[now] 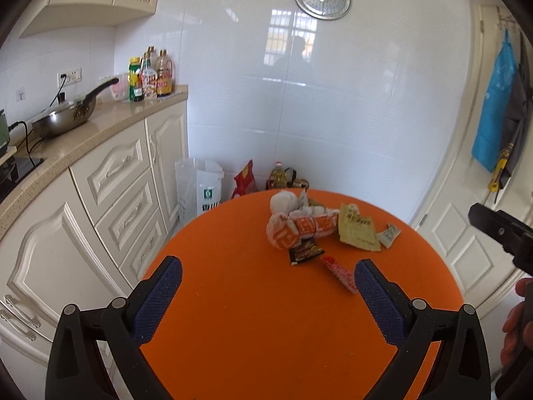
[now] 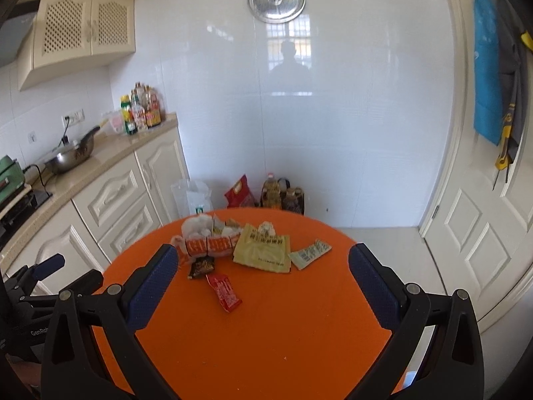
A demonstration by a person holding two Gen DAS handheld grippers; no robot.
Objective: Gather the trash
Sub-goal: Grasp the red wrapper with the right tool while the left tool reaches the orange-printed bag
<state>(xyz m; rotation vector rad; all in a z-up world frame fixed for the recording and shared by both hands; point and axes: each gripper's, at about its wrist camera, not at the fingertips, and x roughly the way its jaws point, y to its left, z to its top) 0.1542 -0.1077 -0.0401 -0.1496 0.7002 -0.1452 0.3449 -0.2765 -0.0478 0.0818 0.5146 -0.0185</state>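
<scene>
Trash lies at the far side of the round orange table (image 1: pixel 253 333) (image 2: pixel 299 333). An orange-and-white plastic bag (image 1: pixel 299 228) (image 2: pixel 208 245) holds crumpled tissues. Beside it lie a yellow-green packet (image 1: pixel 358 230) (image 2: pixel 263 250), a small pale sachet (image 1: pixel 389 235) (image 2: pixel 309 254), a dark brown wrapper (image 1: pixel 304 252) (image 2: pixel 201 266) and a red wrapper (image 1: pixel 339 272) (image 2: pixel 225 291). My left gripper (image 1: pixel 268 268) stands open over the near table, with nothing between its fingers. My right gripper (image 2: pixel 263 255) is open too, short of the trash and holding nothing.
Cream kitchen cabinets with a stone counter (image 1: pixel 100 126) run along the left, carrying a pan (image 1: pixel 65 116) and bottles (image 1: pixel 151 76). On the floor past the table stand a white bag (image 1: pixel 200 186), a red bag (image 1: pixel 245 180) and oil bottles (image 2: pixel 283 195). A white door (image 2: pixel 483 233) is at the right.
</scene>
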